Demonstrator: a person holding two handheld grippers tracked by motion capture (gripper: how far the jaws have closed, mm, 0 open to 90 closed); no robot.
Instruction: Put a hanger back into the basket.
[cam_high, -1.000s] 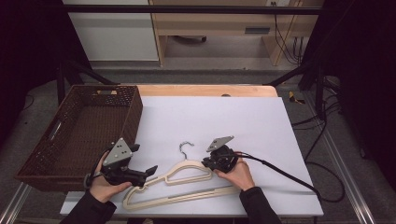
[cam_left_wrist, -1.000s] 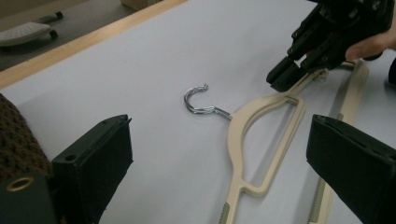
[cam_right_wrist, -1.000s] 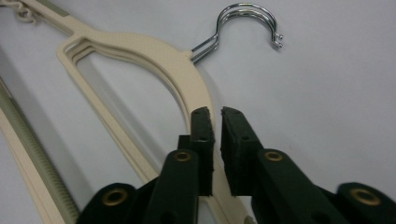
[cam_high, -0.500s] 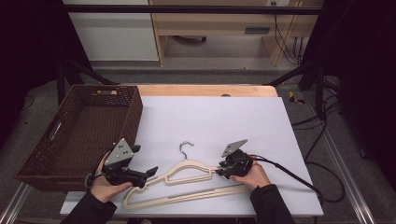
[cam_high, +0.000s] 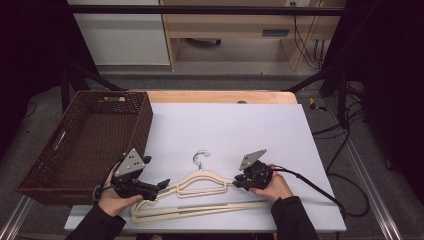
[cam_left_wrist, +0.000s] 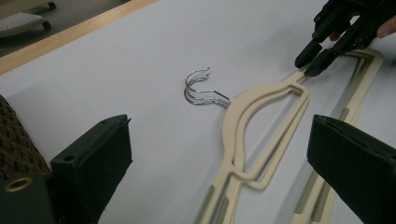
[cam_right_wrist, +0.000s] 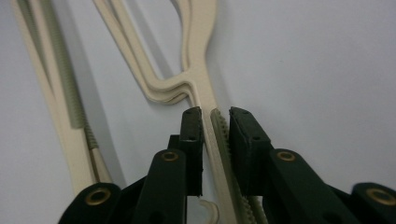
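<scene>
My right gripper (cam_high: 239, 182) lies low at the hangers' (cam_high: 200, 184) right shoulder, jaws just closing around one arm. My left gripper (cam_high: 161, 186) rests at their left end, jaws spread. Beyond them, the basket (cam_high: 75, 145) sits on the worktop (cam_high: 230, 130).

Cream plastic hangers (cam_high: 200, 192), apparently two stacked, lie flat with metal hooks (cam_left_wrist: 201, 88) pointing away. One shoulder arm sits between the right gripper (cam_right_wrist: 215, 122) jaws; the opposite end lies just ahead of the left gripper (cam_high: 159, 186).

White table (cam_high: 260, 125), hangers (cam_high: 200, 187), basket (cam_high: 85, 145)
</scene>
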